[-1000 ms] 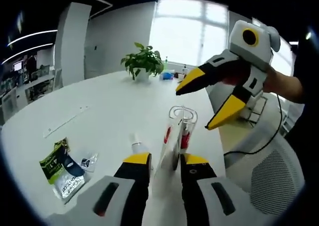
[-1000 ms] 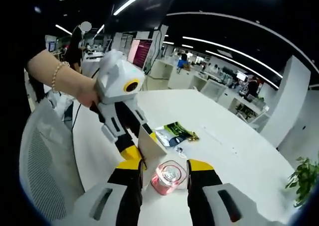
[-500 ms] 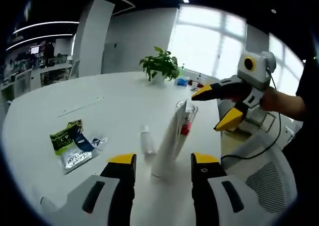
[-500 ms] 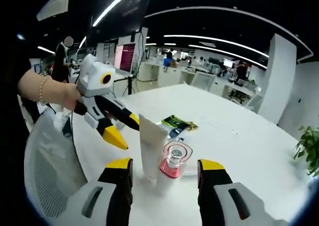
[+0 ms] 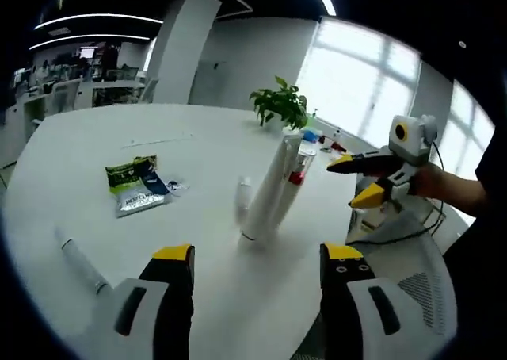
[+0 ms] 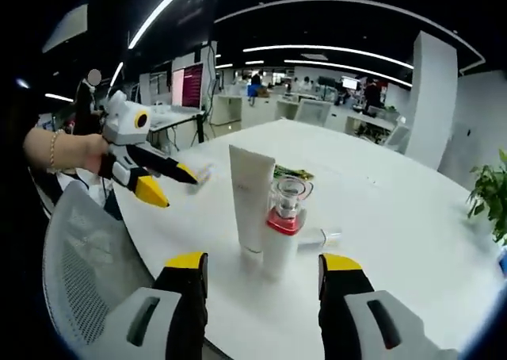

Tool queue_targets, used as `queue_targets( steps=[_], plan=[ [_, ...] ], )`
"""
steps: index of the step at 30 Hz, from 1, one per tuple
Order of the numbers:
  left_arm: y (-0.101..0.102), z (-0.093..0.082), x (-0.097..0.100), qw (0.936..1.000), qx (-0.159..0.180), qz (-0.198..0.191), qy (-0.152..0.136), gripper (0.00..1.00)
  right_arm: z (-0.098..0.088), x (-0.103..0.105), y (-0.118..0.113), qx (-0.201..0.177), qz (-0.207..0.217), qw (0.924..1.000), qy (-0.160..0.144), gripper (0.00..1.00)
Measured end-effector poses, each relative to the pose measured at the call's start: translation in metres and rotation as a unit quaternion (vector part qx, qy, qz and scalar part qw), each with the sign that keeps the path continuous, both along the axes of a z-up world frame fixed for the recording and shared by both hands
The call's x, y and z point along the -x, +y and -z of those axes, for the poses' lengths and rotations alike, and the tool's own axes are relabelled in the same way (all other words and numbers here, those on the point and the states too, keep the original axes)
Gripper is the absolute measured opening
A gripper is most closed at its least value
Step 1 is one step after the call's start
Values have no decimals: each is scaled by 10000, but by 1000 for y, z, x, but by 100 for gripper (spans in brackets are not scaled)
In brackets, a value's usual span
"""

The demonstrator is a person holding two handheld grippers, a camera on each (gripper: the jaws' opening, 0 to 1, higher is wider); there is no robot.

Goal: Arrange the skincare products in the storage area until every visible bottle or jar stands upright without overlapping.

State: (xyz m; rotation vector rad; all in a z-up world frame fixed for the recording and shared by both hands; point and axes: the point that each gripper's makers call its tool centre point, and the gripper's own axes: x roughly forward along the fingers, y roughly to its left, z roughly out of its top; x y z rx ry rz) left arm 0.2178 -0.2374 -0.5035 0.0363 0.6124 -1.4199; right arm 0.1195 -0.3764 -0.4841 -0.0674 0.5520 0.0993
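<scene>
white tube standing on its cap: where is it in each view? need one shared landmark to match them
Left gripper view: the white tube stands just right of centre, leaning, ahead of the open jaws.
Right gripper view: the white tube stands left of centre, upright on its cap.
Shared landmark: the pink-collared bottle right beside the tube, behind it in the left gripper view, in front and to its right in the right gripper view.

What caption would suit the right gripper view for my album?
Open claw facing an upright white tube and pink-collared bottle on a white table.
</scene>
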Motion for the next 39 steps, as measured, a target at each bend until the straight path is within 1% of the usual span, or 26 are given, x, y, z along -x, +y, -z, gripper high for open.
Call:
queue_targets(
  steps=[4,7,11,15,18,22,24,26,27,29,31,32,35,39],
  plan=[
    [17,5,0,9996,-74,-259,-5,71,5,10,0,-31,124,9999,10,55],
    [28,6,0,9989,-115,-443,-21,81,8,15,-1,-96,221,9997,-58,61],
    [44,8,-1,9981,-151,-598,-22,84,6,25,2,-181,337,9992,-112,65],
    [56,7,4,9974,-209,-683,-80,87,5,35,1,-247,477,9985,-145,67],
    [63,5,5,9969,-222,-753,-94,91,3,40,1,-289,568,9978,-199,69],
    [74,1,8,9962,-211,-831,-137,98,0,44,3,-318,646,9971,-260,76],
    [77,-2,11,9958,-220,-874,-166,99,-2,44,3,-355,643,9968,-301,78],
    [78,-5,8,9952,-179,-949,-169,99,-3,43,6,-410,590,9968,-361,81],
    [79,-9,4,9944,-106,-1034,-168,99,-3,43,9,-436,554,9969,-349,82],
    [81,-13,3,9934,-95,-1129,-168,99,0,45,10,-445,471,9975,-267,85],
    [84,-13,3,9928,-141,-1184,-148,99,1,44,10,-445,416,9979,-239,86],
    [86,-11,2,9920,-184,-1249,-92,99,1,44,10,-456,395,9979,-240,87],
    [92,-12,3,9892,-235,-1444,-38,99,4,42,10,-577,301,9977,-195,90],
    [94,-18,-1,9854,-89,-1700,-32,99,6,39,12,-721,142,9972,-148,93]
  ],
)
